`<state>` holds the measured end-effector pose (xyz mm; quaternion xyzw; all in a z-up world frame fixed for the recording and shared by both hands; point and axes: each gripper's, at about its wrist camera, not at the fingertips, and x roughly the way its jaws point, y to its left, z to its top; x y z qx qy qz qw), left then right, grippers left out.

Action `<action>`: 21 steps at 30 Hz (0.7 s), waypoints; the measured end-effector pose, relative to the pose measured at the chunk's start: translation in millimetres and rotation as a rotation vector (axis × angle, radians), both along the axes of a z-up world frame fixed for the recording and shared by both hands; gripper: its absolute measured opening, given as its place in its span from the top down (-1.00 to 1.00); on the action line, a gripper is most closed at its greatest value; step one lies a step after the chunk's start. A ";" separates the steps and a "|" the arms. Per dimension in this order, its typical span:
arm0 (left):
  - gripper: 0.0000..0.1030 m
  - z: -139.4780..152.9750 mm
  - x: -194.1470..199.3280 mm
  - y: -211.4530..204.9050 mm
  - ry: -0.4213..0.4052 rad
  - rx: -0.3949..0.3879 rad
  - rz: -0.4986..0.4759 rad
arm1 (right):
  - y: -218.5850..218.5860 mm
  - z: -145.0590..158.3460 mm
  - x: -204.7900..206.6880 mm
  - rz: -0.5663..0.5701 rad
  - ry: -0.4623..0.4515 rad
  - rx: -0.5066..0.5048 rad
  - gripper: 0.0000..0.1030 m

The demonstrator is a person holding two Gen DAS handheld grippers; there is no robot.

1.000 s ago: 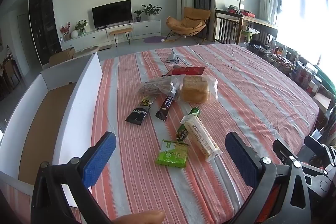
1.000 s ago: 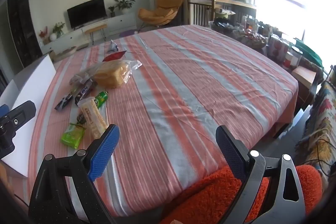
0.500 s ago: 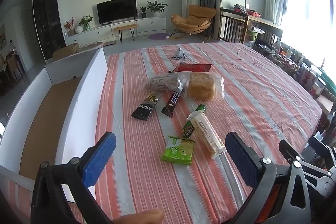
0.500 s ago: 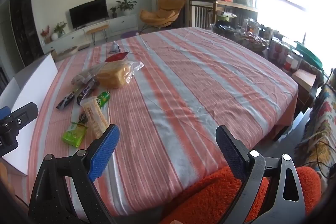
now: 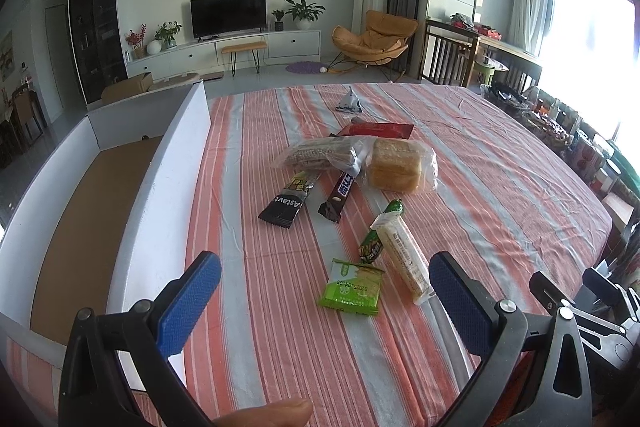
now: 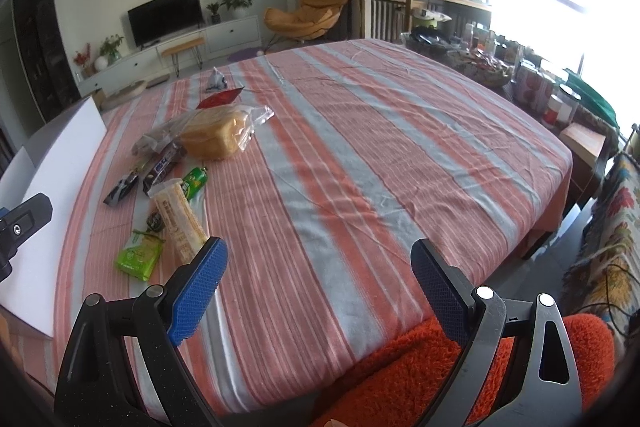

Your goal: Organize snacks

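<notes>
Several snacks lie on the striped tablecloth point(image 5: 500, 187): a green packet point(image 5: 351, 287), a long cracker pack point(image 5: 402, 255), a small green stick point(image 5: 380, 235), a black Astavt bar point(image 5: 287, 203), a dark chocolate bar point(image 5: 340, 195), a bagged bread loaf point(image 5: 398, 165), a clear bag of bars point(image 5: 320, 154), a red packet point(image 5: 382, 129) and a small grey pouch point(image 5: 349, 101). My left gripper point(image 5: 324, 301) is open and empty, just short of the green packet. My right gripper point(image 6: 320, 283) is open and empty over the near table edge; the green packet point(image 6: 138, 255) lies to its left.
A white-walled cardboard box point(image 5: 160, 179) with a brown floor stands open on the left of the table; its wall shows in the right wrist view point(image 6: 60, 163). An orange fuzzy cushion point(image 6: 420, 375) lies below the right gripper. Cluttered shelves point(image 6: 500, 67) line the right side.
Both views have shifted slightly forward and up, so the snacks sit a little lower and nearer to the left gripper. Both grippers stay open and nothing was picked up.
</notes>
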<state>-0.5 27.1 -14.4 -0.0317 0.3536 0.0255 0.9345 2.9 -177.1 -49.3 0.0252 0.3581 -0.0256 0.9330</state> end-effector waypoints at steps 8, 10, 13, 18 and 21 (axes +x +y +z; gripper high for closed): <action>-1.00 -1.3 1.6 4.2 0.001 -0.020 0.013 | 9.0 -5.0 0.0 0.027 0.002 -0.018 -0.84; -1.00 -3.0 5.0 -0.9 0.025 0.000 0.018 | 8.3 -6.1 3.4 0.054 0.028 -0.009 -0.84; -1.00 2.2 3.6 -5.9 0.013 -0.001 -0.006 | 1.7 -5.3 -0.6 0.020 0.002 0.014 -0.84; -1.00 6.6 0.3 -10.7 0.010 0.011 -0.023 | 0.4 0.2 -5.6 0.013 -0.024 0.010 -0.84; -1.00 7.6 -3.2 -11.4 0.000 0.007 -0.024 | 2.7 1.1 -1.8 0.033 0.000 0.019 -0.84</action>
